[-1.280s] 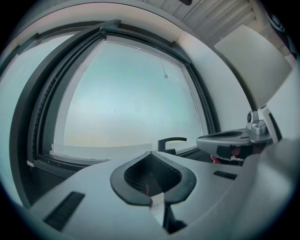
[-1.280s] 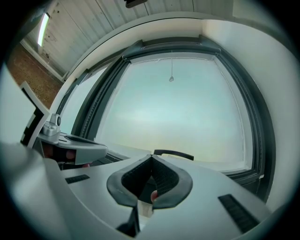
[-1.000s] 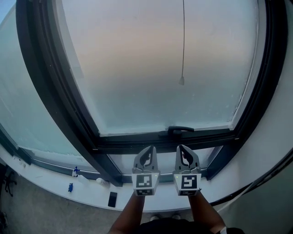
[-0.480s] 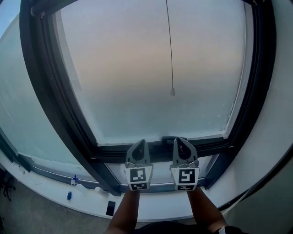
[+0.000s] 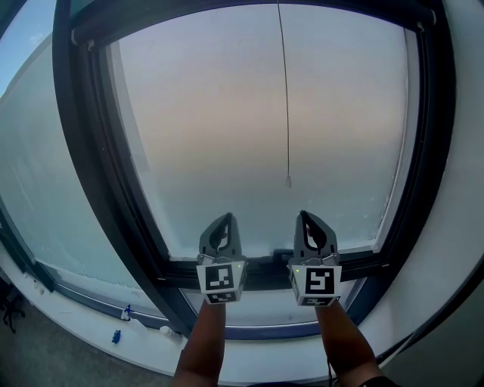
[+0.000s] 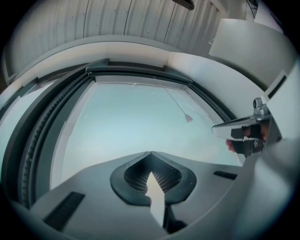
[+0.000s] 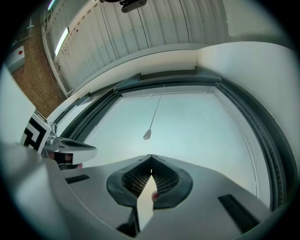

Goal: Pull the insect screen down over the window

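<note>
A dark-framed window [image 5: 87,174] with frosted glass fills the head view. A dark housing [image 5: 249,10] runs along its top; no screen covers the glass. From the housing hangs a thin pull cord [image 5: 284,91] ending in a small toggle [image 5: 288,181]. My left gripper [image 5: 221,218] and right gripper [image 5: 308,215] are raised side by side before the lower glass, both shut and empty, and the toggle hangs above the right one, apart from it. The left gripper [image 6: 150,153] sees the toggle [image 6: 188,118] up to its right. The right gripper [image 7: 150,156] has the toggle [image 7: 147,135] just above its tips.
A white sill [image 5: 68,317] runs below the window, with small blue items [image 5: 116,336] on it. Another glass pane [image 5: 34,189] lies to the left, a white wall [image 5: 463,227] to the right. A black cable [image 5: 423,325] crosses the lower right corner.
Both grippers have risen together from the bottom frame to in front of the lower glass. The head view has tilted up, so the window's top now shows.
</note>
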`<action>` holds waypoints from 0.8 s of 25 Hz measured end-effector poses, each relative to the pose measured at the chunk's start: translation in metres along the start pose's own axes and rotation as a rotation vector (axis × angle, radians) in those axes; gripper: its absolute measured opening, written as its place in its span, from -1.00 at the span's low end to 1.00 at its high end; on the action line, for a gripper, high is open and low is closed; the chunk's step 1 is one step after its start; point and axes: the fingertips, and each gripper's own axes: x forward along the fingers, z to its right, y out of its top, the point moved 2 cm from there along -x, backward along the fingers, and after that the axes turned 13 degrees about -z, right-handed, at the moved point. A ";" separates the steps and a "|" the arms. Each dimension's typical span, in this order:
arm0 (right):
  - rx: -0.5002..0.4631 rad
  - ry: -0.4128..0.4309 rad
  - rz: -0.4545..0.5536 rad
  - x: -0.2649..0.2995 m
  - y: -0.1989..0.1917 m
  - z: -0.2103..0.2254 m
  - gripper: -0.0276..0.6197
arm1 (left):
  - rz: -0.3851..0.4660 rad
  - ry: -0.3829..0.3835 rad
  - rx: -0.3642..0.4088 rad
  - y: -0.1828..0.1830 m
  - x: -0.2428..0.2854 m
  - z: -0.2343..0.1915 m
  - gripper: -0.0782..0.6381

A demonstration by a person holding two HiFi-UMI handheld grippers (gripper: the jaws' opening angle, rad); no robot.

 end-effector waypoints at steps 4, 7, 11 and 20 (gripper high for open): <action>-0.020 -0.020 0.051 0.012 0.031 0.013 -0.91 | 0.059 0.028 0.046 0.041 0.010 -0.018 -0.78; -0.091 -0.017 0.075 0.018 0.051 0.015 -0.91 | 0.093 0.053 0.090 0.071 0.016 -0.031 -0.78; -0.111 -0.015 0.107 0.029 0.084 0.017 -0.91 | 0.106 0.087 0.100 0.104 0.026 -0.047 -0.78; -0.306 -0.073 0.200 0.050 0.161 0.032 -0.91 | 0.202 0.091 0.220 0.184 0.039 -0.053 -0.77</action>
